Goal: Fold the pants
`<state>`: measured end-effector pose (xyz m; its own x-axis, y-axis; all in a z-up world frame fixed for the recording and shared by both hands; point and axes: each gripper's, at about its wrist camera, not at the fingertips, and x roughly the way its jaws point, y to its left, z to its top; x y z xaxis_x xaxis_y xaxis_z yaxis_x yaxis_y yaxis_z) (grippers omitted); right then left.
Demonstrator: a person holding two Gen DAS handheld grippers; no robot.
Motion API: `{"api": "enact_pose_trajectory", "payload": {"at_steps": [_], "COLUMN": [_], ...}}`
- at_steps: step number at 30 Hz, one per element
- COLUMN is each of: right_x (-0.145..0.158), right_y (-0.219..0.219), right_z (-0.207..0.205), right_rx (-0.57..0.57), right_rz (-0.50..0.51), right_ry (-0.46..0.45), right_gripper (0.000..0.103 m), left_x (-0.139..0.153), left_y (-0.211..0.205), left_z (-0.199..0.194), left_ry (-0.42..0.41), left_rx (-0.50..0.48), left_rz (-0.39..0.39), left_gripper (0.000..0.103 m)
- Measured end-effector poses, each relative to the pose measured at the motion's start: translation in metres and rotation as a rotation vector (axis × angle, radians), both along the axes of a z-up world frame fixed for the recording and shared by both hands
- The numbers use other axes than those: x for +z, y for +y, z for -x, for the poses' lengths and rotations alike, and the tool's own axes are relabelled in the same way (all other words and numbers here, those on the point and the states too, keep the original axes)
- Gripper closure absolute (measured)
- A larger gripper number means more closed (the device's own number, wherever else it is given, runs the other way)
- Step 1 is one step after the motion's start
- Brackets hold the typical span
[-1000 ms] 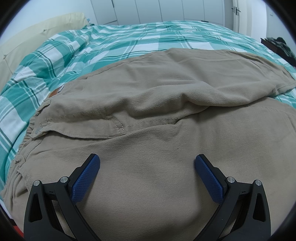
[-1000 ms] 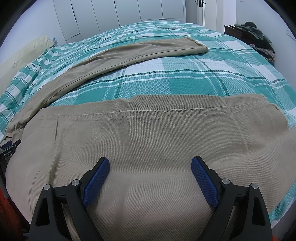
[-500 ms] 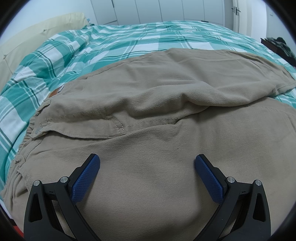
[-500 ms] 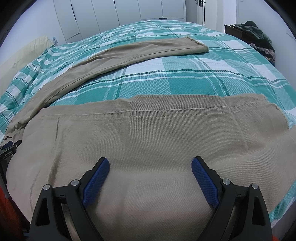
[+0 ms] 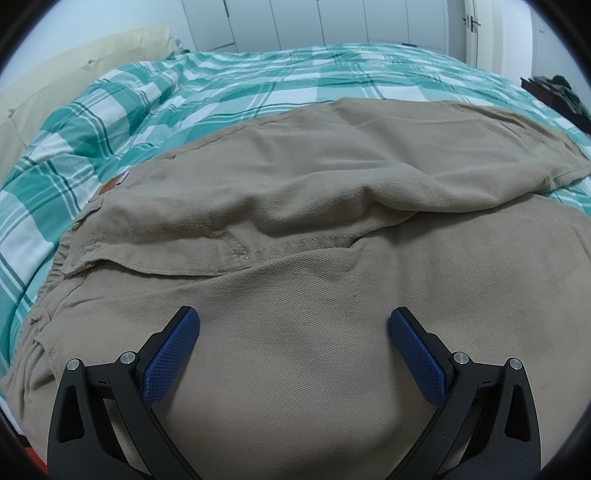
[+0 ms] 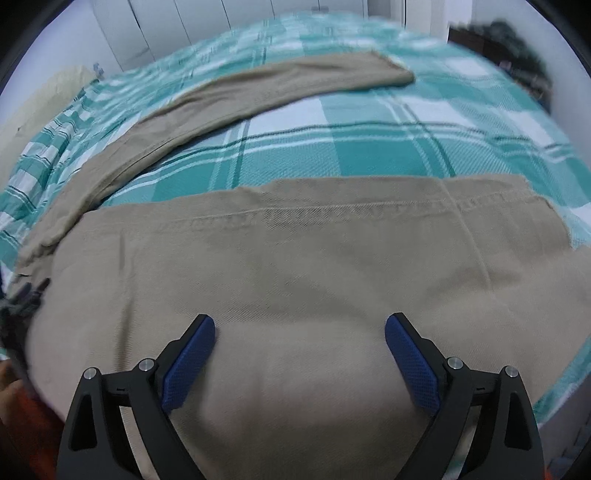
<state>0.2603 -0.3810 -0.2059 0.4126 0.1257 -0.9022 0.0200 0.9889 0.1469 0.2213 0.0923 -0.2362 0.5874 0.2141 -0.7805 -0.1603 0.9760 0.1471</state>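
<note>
Khaki pants point(image 5: 314, 229) lie spread on a bed with a green and white checked cover point(image 5: 229, 92). In the left wrist view I see the waistband point(image 5: 70, 251) at the left and a fold of cloth across the middle. My left gripper point(image 5: 293, 325) is open, just above the upper leg cloth. In the right wrist view the near pant leg point(image 6: 295, 258) lies flat with its hem at the right, and the far leg point(image 6: 258, 92) stretches away across the bed. My right gripper point(image 6: 299, 332) is open, close over the near leg.
A cream headboard or pillow point(image 5: 74, 74) is at the far left. White wardrobe doors point(image 5: 314, 18) stand behind the bed. A dark side table with clothes point(image 6: 509, 44) is at the far right. The bed's near edge is just below both grippers.
The left gripper has not moved. The right gripper has shifted slightly, its view is now blurred, and the pants sit a little lower in it.
</note>
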Motion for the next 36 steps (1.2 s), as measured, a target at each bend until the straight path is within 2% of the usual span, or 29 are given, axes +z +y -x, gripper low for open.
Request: {"api": "enact_pose_trajectory", "payload": {"at_steps": [2, 3, 4, 8, 11, 13, 15, 18, 20, 22, 24, 25, 26, 28, 29, 30, 31, 32, 34, 36], "right_x": [0.013, 0.022, 0.030, 0.055, 0.047, 0.028, 0.010, -0.014, -0.021, -0.025, -0.028, -0.029, -0.029, -0.027, -0.022, -0.011, 0.003, 0.025, 0.058, 0.098], "right_y": [-0.009, -0.016, -0.022, -0.053, -0.089, -0.117, -0.140, -0.161, -0.167, -0.171, -0.174, -0.175, -0.176, -0.178, -0.177, -0.172, -0.164, -0.150, -0.122, -0.077], "right_z": [-0.010, -0.018, -0.026, -0.076, -0.124, -0.156, -0.181, -0.214, -0.231, -0.247, -0.262, -0.267, -0.273, -0.281, -0.283, -0.283, -0.279, -0.273, -0.258, -0.218], "right_rx": [-0.002, -0.009, -0.021, -0.100, -0.213, -0.317, -0.403, -0.484, -0.503, -0.504, -0.503, -0.503, -0.503, -0.499, -0.496, -0.463, -0.405, -0.290, -0.082, 0.208], "right_rz": [-0.145, -0.237, -0.286, -0.381, -0.460, -0.545, -0.598, -0.625, -0.643, -0.649, -0.631, -0.622, -0.612, -0.585, -0.551, -0.523, -0.521, -0.538, -0.548, -0.451], "right_ry": [0.037, 0.033, 0.020, -0.096, -0.158, -0.165, -0.170, -0.181, -0.207, -0.230, -0.228, -0.228, -0.226, -0.219, -0.222, -0.262, -0.312, -0.365, -0.397, -0.413], "right_gripper": [0.011, 0.011, 0.011, 0.011, 0.017, 0.028, 0.031, 0.041, 0.045, 0.050, 0.057, 0.062, 0.065, 0.083, 0.088, 0.094, 0.094, 0.094, 0.095, 0.095], "left_x": [0.000, 0.000, 0.000, -0.001, -0.002, -0.002, -0.002, 0.001, 0.007, 0.017, 0.032, 0.039, 0.048, 0.051, 0.048, 0.042, 0.038, 0.033, 0.028, 0.027], "left_y": [0.000, 0.000, 0.000, 0.000, 0.000, 0.001, 0.003, 0.011, 0.022, 0.033, 0.044, 0.047, 0.048, 0.046, 0.045, 0.046, 0.046, 0.047, 0.046, 0.045], "left_z": [0.000, -0.001, -0.001, -0.003, -0.001, -0.001, -0.003, -0.008, -0.018, -0.023, -0.025, -0.024, -0.024, -0.025, -0.027, -0.027, -0.024, -0.021, -0.012, -0.005], "left_ry": [0.000, 0.002, 0.002, 0.008, -0.008, -0.007, 0.007, 0.065, 0.158, 0.191, 0.146, 0.103, 0.051, 0.035, 0.050, 0.071, 0.081, 0.085, 0.085, 0.078], "left_rx": [0.000, 0.000, 0.000, -0.002, 0.000, 0.001, 0.000, 0.012, 0.048, 0.077, 0.081, 0.080, 0.082, 0.089, 0.093, 0.098, 0.103, 0.109, 0.116, 0.113], "left_rz": [0.002, 0.003, 0.003, 0.002, 0.007, 0.011, 0.030, 0.100, 0.211, 0.307, 0.442, 0.461, 0.423, 0.333, 0.307, 0.306, 0.313, 0.323, 0.329, 0.307], "left_gripper": [0.000, 0.000, 0.000, 0.000, 0.000, 0.000, 0.000, 0.001, 0.000, 0.001, 0.001, 0.001, 0.001, 0.001, 0.001, 0.001, 0.001, 0.001, 0.001, 0.001]}}
